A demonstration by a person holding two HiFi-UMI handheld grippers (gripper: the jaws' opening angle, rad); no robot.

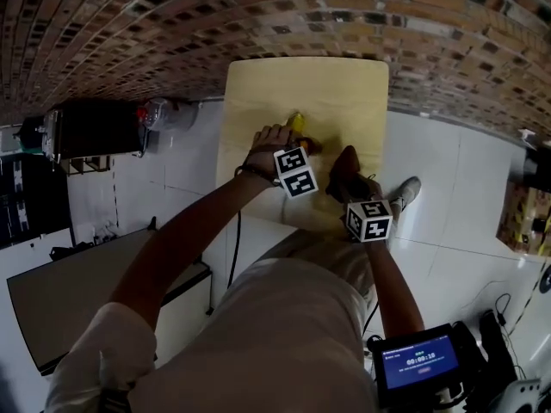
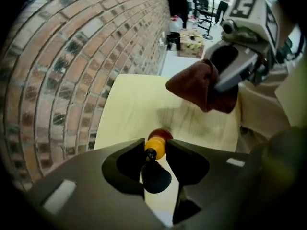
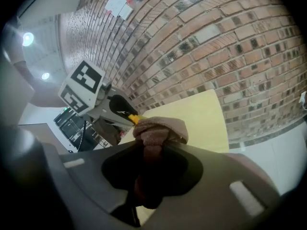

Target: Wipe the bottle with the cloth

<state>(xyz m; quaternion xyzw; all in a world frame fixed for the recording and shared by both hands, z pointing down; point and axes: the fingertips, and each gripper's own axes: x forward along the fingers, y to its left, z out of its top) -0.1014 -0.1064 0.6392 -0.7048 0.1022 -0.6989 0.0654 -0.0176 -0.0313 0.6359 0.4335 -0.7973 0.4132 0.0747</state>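
Note:
A small yellow bottle [image 1: 297, 122] with a red cap lies near the middle of the pale wooden table [image 1: 344, 84]. My left gripper [image 1: 297, 138] is shut on the bottle; in the left gripper view the bottle [image 2: 156, 146] sits pinched between the two jaws, red end pointing away. My right gripper [image 1: 346, 169] hovers just right of it, shut on a bunched brown cloth [image 1: 344, 175]. The cloth [image 2: 199, 87] hangs above the table, apart from the bottle. In the right gripper view the cloth [image 3: 158, 128] bulges out of the jaws, with the bottle's yellow end [image 3: 135, 119] just behind it.
A brick wall [image 1: 172, 24] runs along the table's far side. A black cabinet [image 1: 95, 127] and a clear plastic bottle [image 1: 168, 113] are on the white floor to the left. A dark board [image 1: 77, 291] lies at lower left, a screen [image 1: 417, 360] at lower right.

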